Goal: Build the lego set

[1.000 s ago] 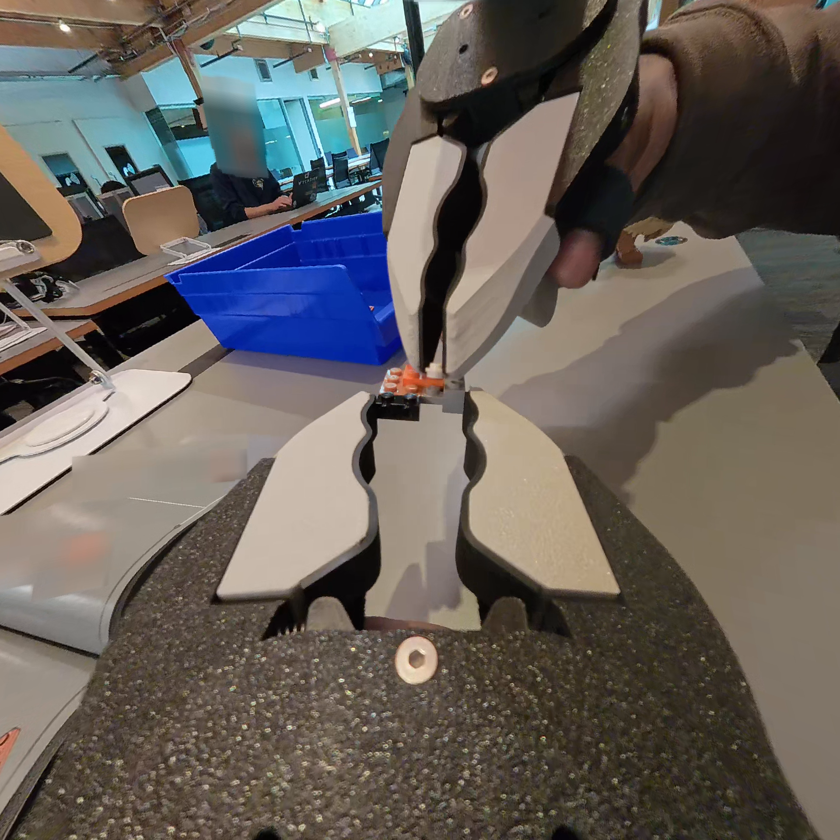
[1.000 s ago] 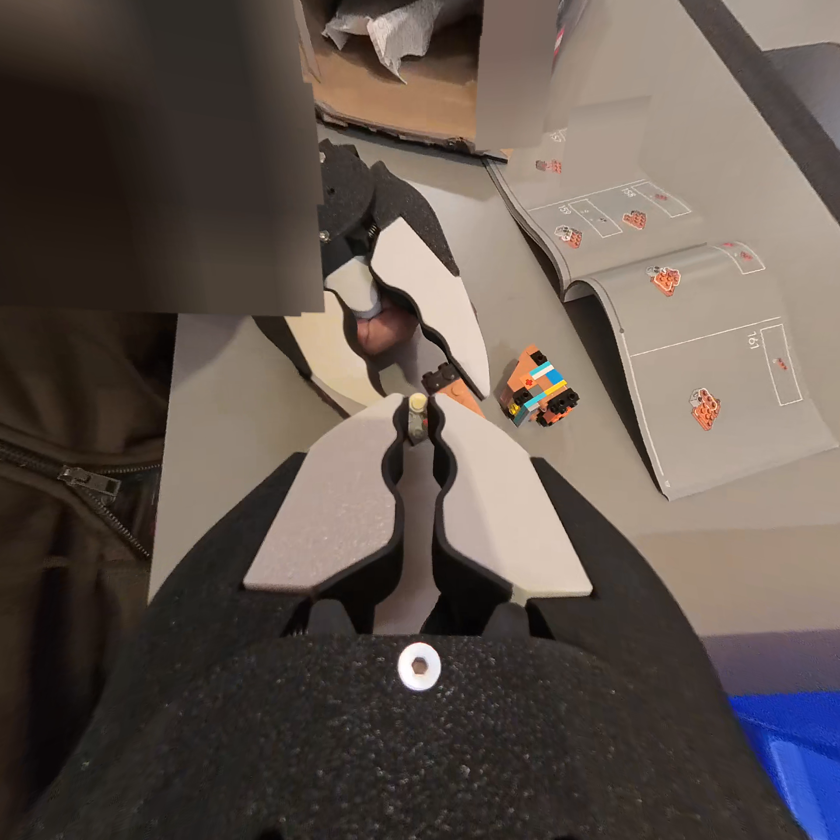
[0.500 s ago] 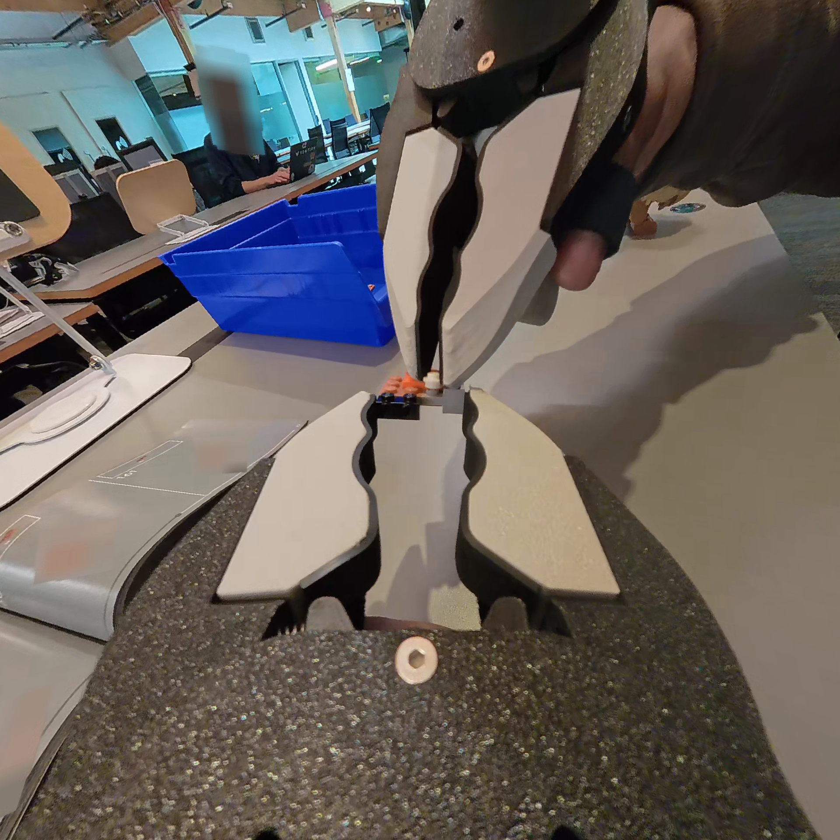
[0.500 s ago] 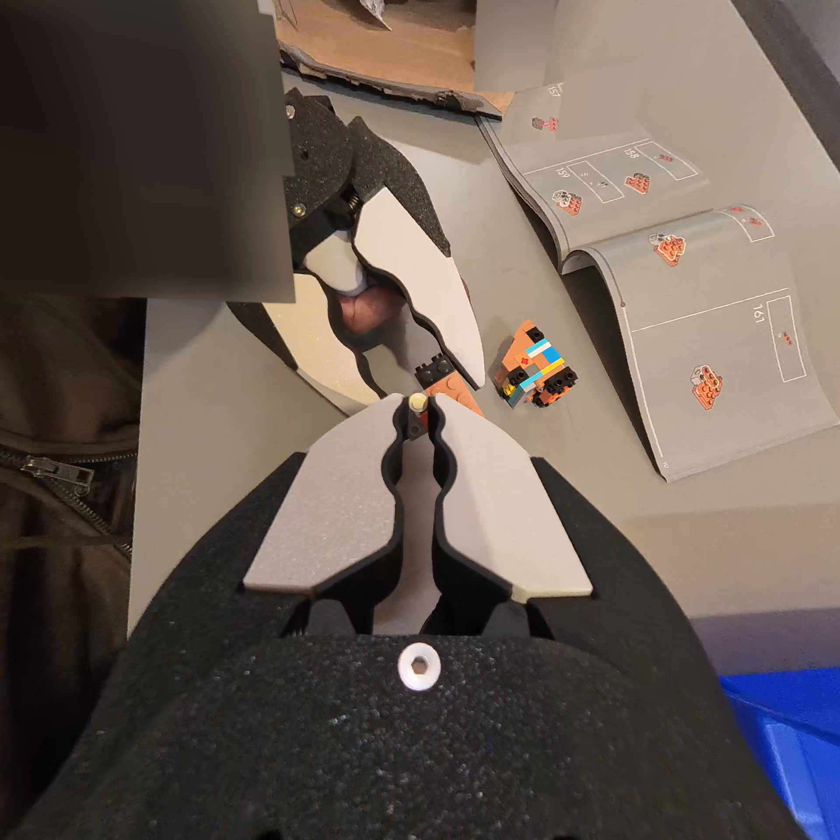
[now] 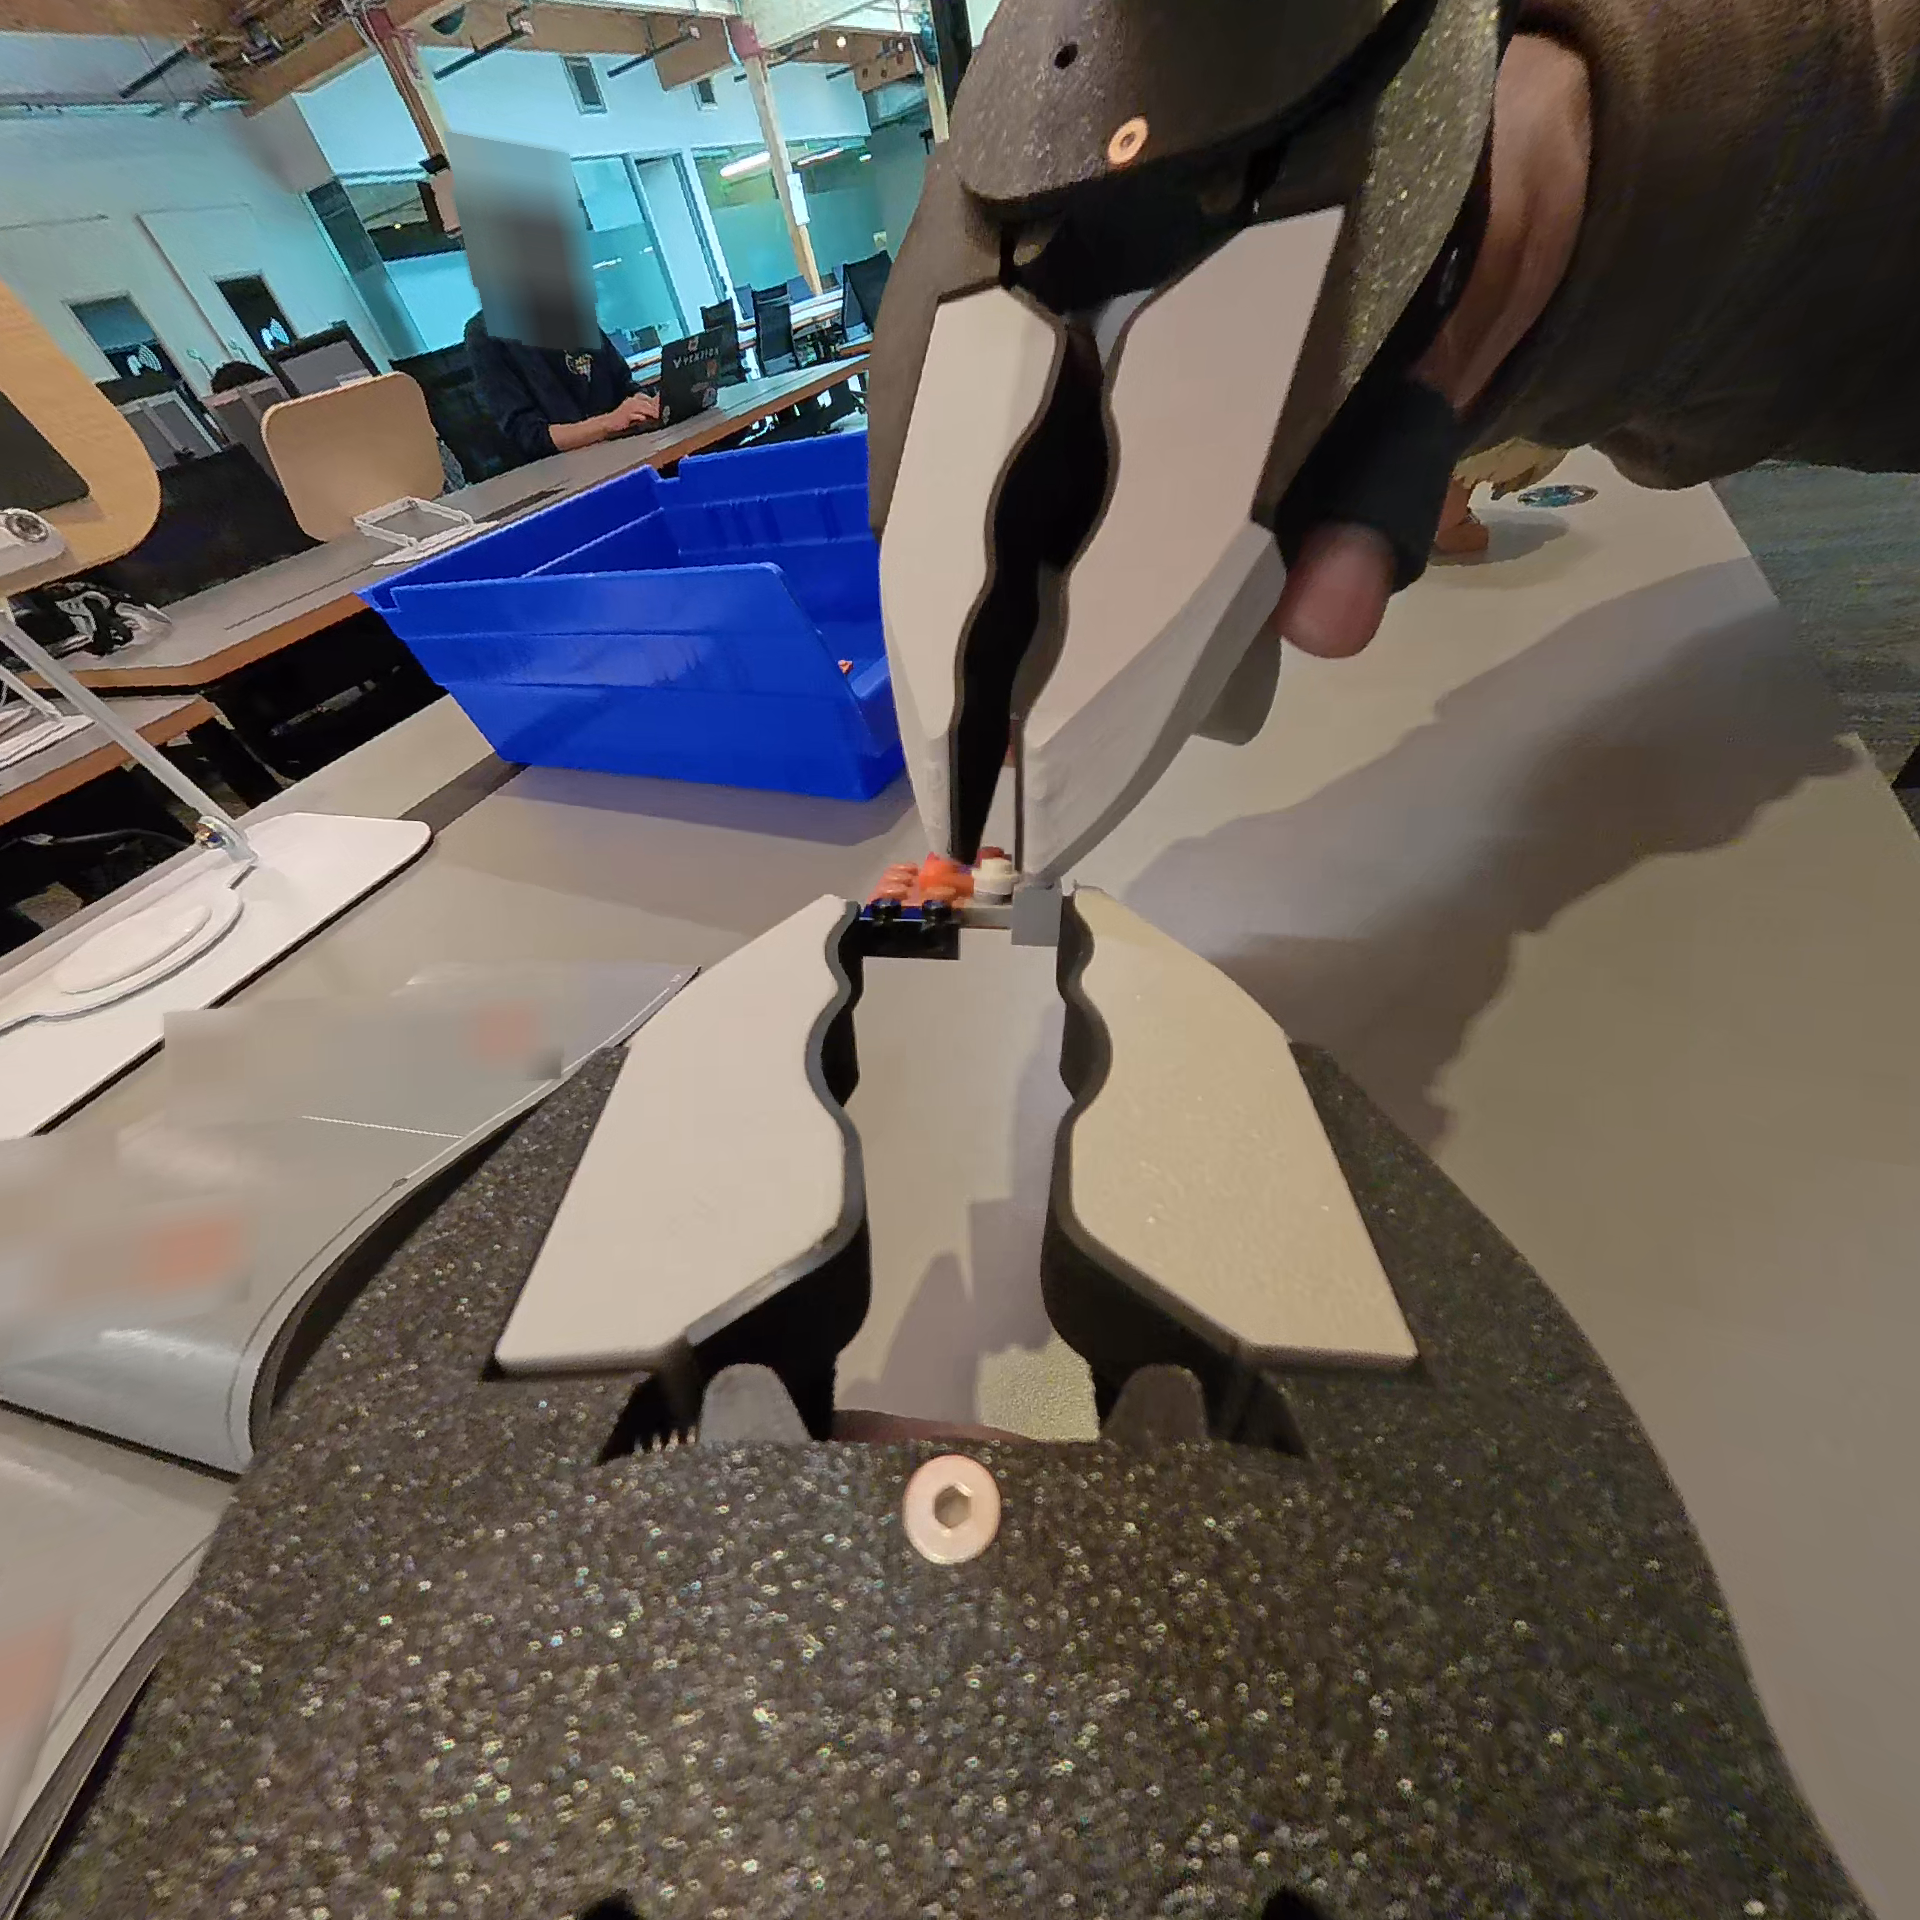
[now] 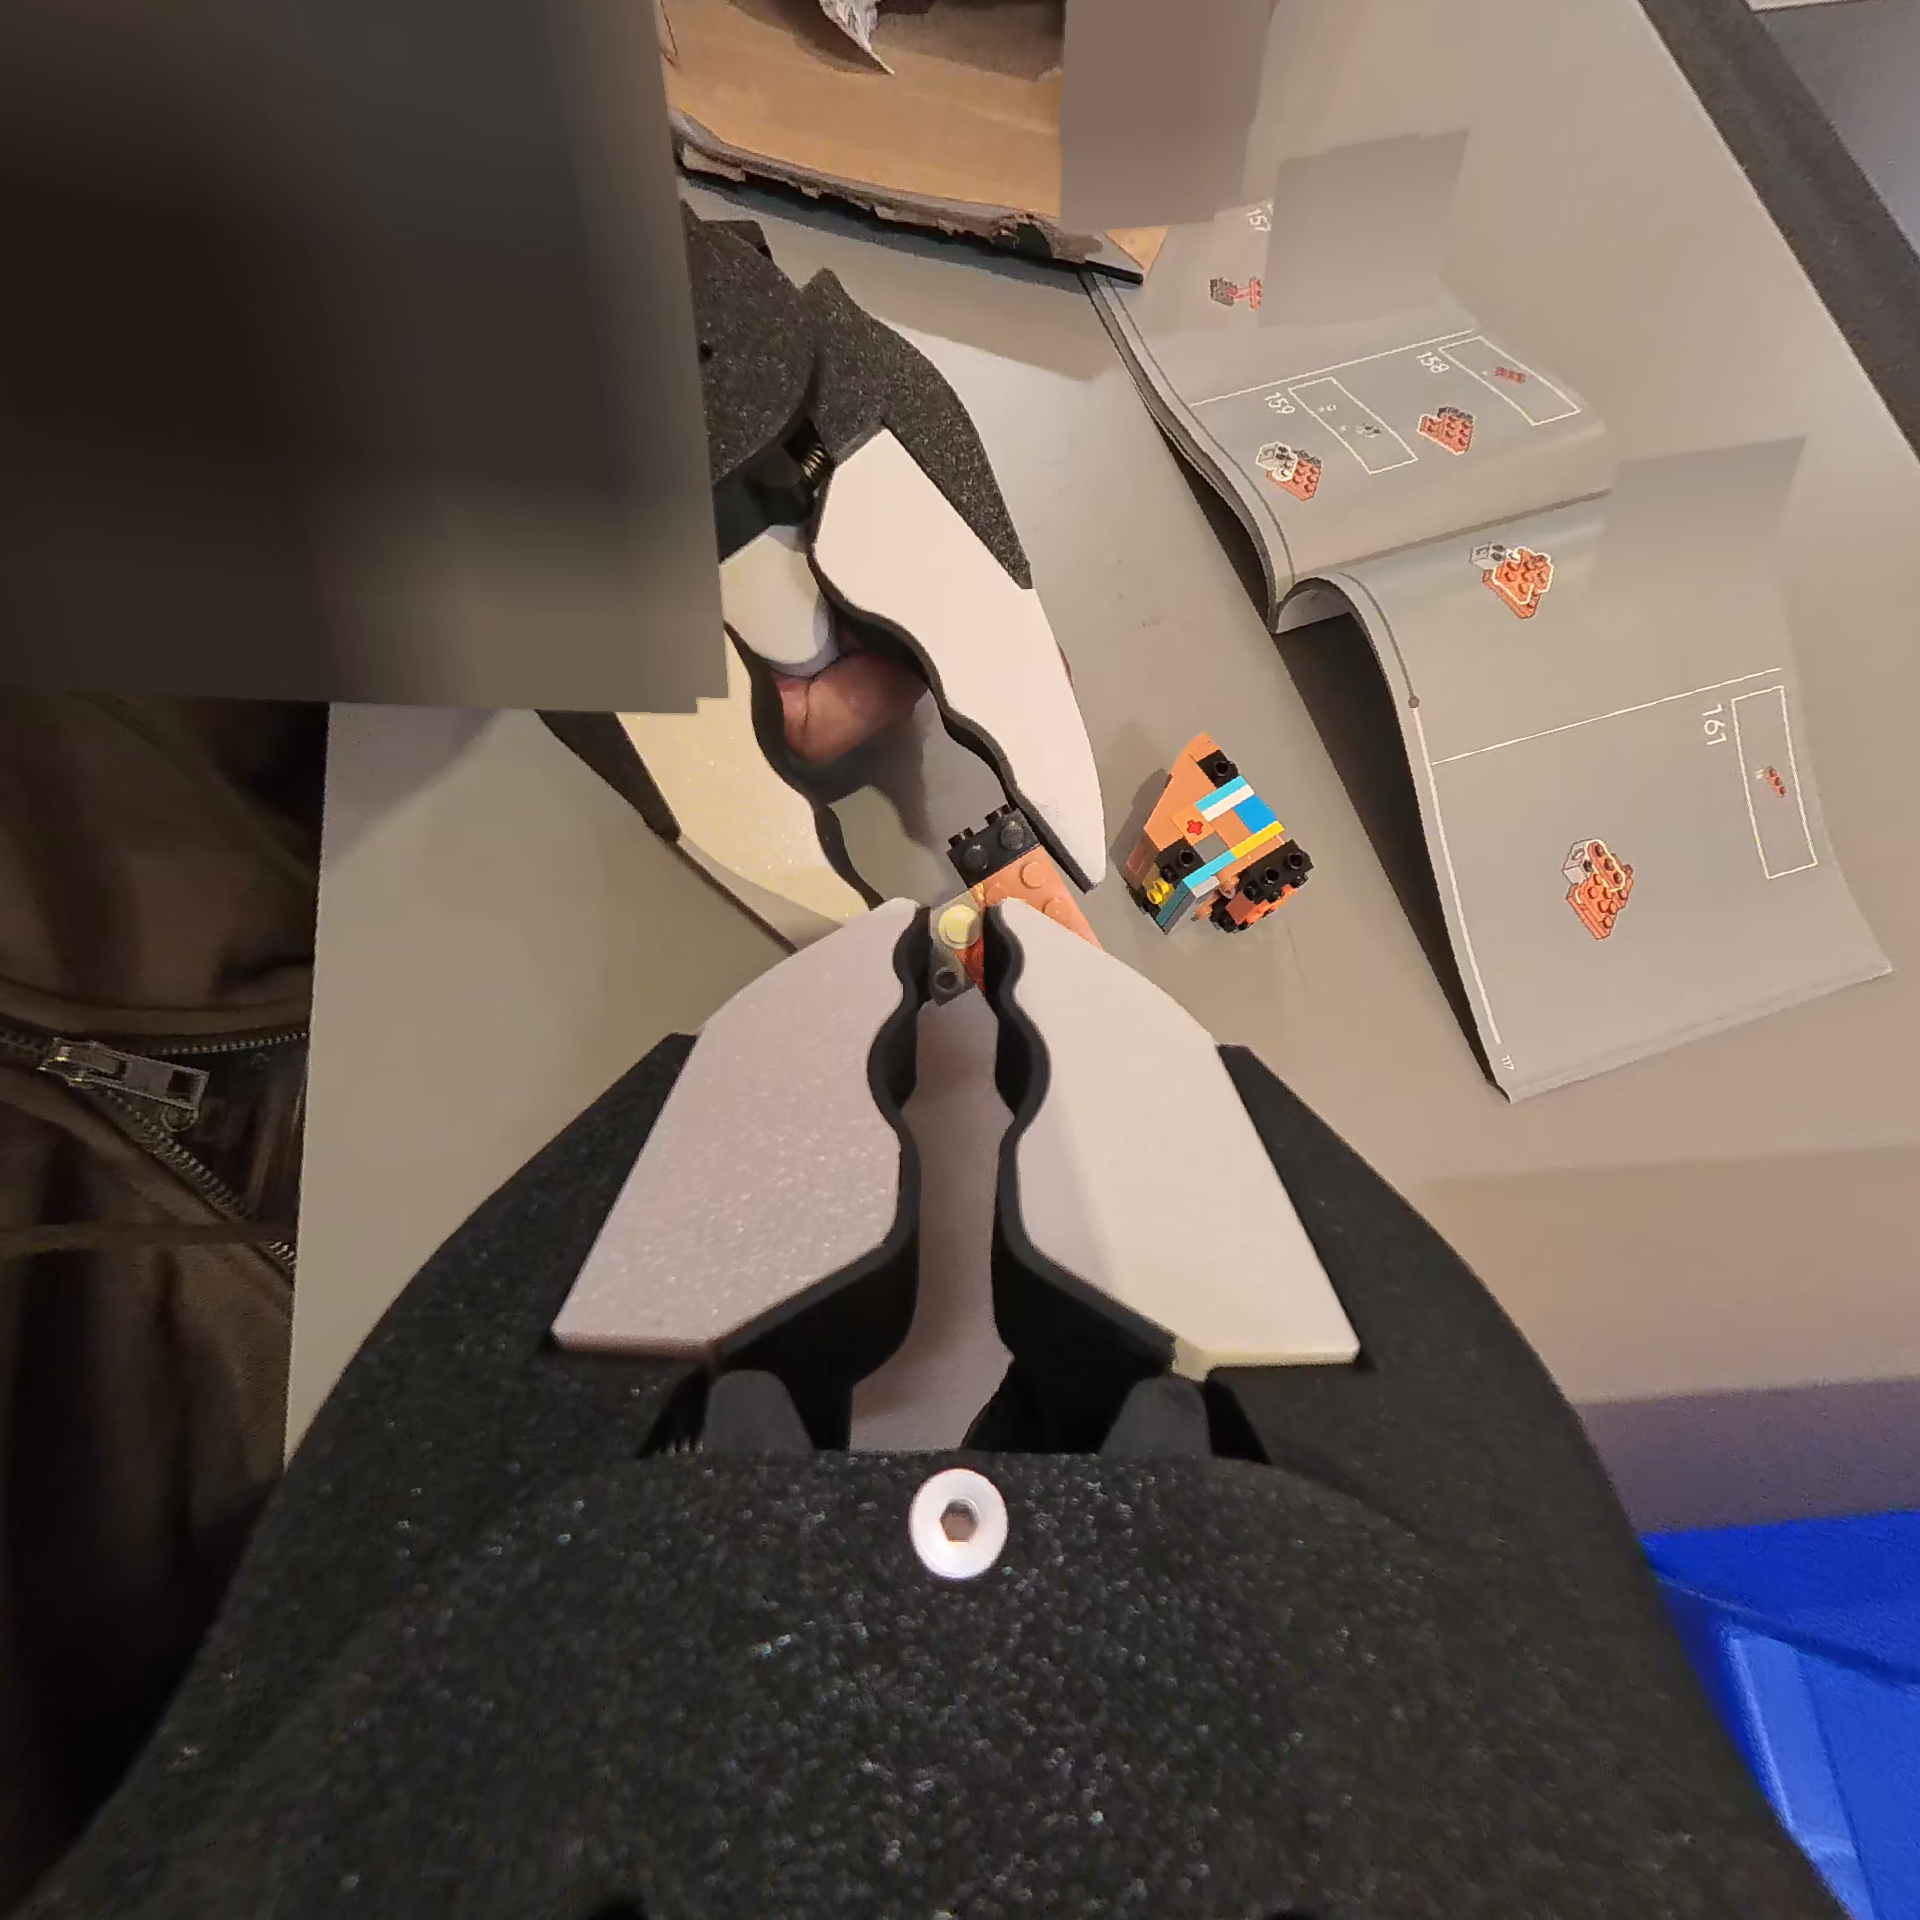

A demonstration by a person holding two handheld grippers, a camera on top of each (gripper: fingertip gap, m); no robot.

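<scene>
My left gripper [image 5: 956, 925] is shut on a small lego assembly [image 5: 940, 904] made of a black brick, orange plates and a grey part, held just above the grey table. My right gripper [image 5: 987, 847] comes down from above. It is shut on a small cream round piece [image 5: 994, 875], which rests on the assembly's grey plate. In the right wrist view the round piece [image 6: 956, 923] sits between my right fingertips [image 6: 958, 909]. The left gripper [image 6: 987, 862] holds the assembly [image 6: 1013, 862] just beyond them.
A finished multicoloured sub-build [image 6: 1210, 842] lies on the table to the right of the assembly. An open instruction booklet [image 6: 1610, 779] lies farther right and a torn cardboard box [image 6: 883, 135] beyond. A blue bin [image 5: 644, 665] and a white stand base [image 5: 208, 904] are at the left. A person sits at a far desk. My left and right fingertips are right by each other.
My right gripper has come down a little closer onto the assembly, so the grey plate under the round piece now shows between its fingers. The left gripper has stayed shut on the assembly.
</scene>
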